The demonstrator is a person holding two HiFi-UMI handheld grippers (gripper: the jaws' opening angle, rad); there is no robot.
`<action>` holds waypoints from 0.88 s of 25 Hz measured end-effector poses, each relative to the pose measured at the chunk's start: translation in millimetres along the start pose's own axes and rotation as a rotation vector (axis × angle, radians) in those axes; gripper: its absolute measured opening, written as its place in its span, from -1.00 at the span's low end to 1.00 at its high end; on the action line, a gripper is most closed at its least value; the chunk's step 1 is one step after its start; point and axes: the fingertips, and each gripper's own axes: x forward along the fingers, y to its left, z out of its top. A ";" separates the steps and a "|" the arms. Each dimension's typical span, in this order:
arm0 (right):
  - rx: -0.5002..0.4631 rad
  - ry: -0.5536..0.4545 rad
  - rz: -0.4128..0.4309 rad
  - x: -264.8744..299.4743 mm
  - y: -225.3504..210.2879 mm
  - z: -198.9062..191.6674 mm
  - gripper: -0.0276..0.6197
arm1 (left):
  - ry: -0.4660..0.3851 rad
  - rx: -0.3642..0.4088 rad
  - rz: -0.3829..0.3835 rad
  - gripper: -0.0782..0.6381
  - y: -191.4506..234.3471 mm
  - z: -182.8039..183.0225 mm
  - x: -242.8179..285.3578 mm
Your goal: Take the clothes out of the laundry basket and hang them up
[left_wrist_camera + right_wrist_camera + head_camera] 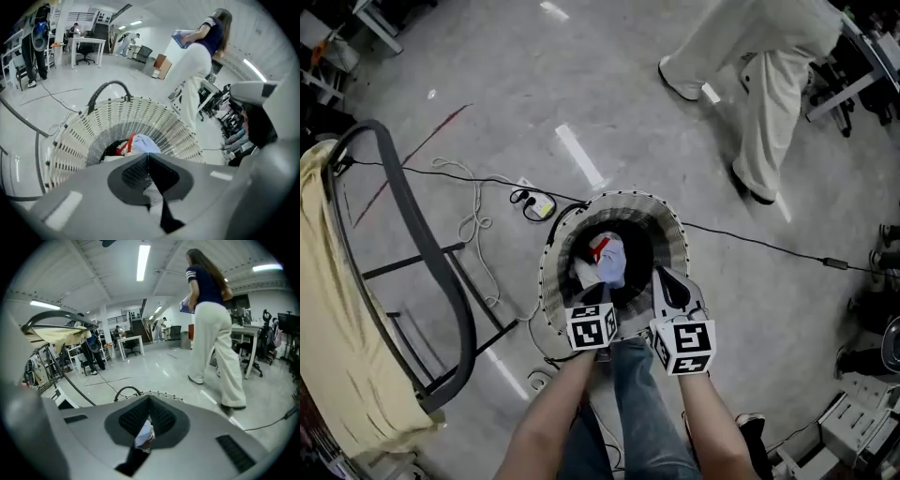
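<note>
**Cloth held by 2 thin pinches above the basket**

Both tools hang just over the basket [551,281]. The left gripper [148,159] is clamped tight on a scrap of pale netted cloth [153,191], and the right gripper [149,405] is clamped on a white fold [143,436]. I cannot tell whether these are 1 garment or 2. More clothes [609,262] lie inside. Such small bites could slip, or a trailing end could catch the rim and tip the basket. Cables [478,220] cross the floor beside the rack [441,281].
</note>
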 end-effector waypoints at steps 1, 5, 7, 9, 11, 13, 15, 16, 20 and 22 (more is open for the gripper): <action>0.007 -0.001 -0.011 -10.6 3.6 2.2 -0.91 | -0.013 0.006 -0.020 -0.75 -7.5 5.4 -13.9; 0.067 -0.014 -0.044 -56.4 17.5 12.1 -0.91 | -0.072 0.018 -0.089 -0.75 -34.2 21.8 -77.2; 0.081 -0.018 -0.058 -77.5 24.6 17.4 -0.91 | -0.097 0.012 -0.122 -0.75 -45.5 30.5 -109.4; 0.080 -0.017 -0.065 -96.7 31.7 23.2 -0.91 | -0.121 0.018 -0.160 -0.75 -58.0 41.1 -140.6; 0.069 -0.014 -0.070 -114.8 39.0 29.0 -0.91 | -0.142 0.043 -0.197 -0.75 -71.8 52.0 -172.5; 0.055 -0.015 -0.075 -130.0 45.3 37.0 -0.91 | -0.177 0.088 -0.228 -0.75 -86.5 66.0 -204.4; 0.045 -0.017 -0.078 -144.5 53.0 44.9 -0.91 | -0.219 0.137 -0.252 -0.75 -100.6 80.0 -238.0; 0.043 -0.018 -0.079 -151.4 58.1 48.2 -0.91 | -0.239 0.163 -0.262 -0.75 -106.6 86.5 -255.4; 0.044 -0.034 -0.052 -176.2 85.2 65.8 -0.91 | -0.317 0.265 -0.303 -0.75 -128.4 109.3 -329.9; 0.021 -0.050 -0.004 -184.4 102.3 81.7 -0.91 | -0.361 0.294 -0.330 -0.75 -136.7 119.0 -367.6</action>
